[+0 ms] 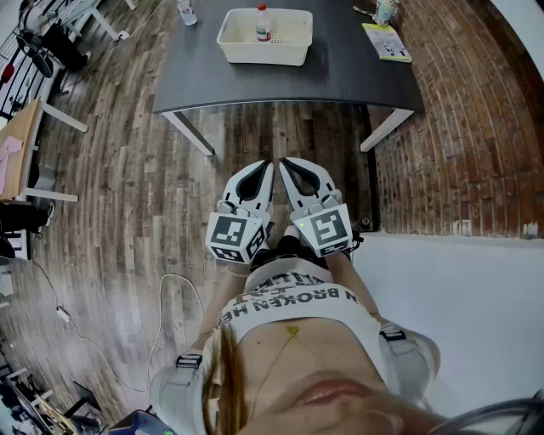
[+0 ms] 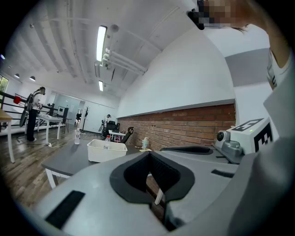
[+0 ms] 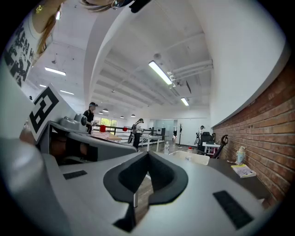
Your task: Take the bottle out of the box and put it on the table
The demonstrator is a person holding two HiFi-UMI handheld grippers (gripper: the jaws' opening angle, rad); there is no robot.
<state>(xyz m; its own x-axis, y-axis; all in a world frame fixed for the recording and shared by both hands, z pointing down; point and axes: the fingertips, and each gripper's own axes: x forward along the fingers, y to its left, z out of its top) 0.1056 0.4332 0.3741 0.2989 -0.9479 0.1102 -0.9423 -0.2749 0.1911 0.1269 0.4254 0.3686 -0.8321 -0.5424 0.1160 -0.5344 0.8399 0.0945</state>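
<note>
Ahead, the bottle (image 1: 263,23) stands upright in the box (image 1: 289,53) by the tabletop's (image 1: 357,76) far edge; left gripper (image 1: 269,165) and right gripper (image 1: 284,163), both closed and empty, look equally far.

The table (image 1: 200,81) looks matt (dark, smooth), the box (image 1: 255,56) plastic.

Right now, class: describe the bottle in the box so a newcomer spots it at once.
Find the dark grey rectangular table. On it sits a cream plastic box; the small red-capped bottle stands inside, unlike the clear bottle outside it.
</note>
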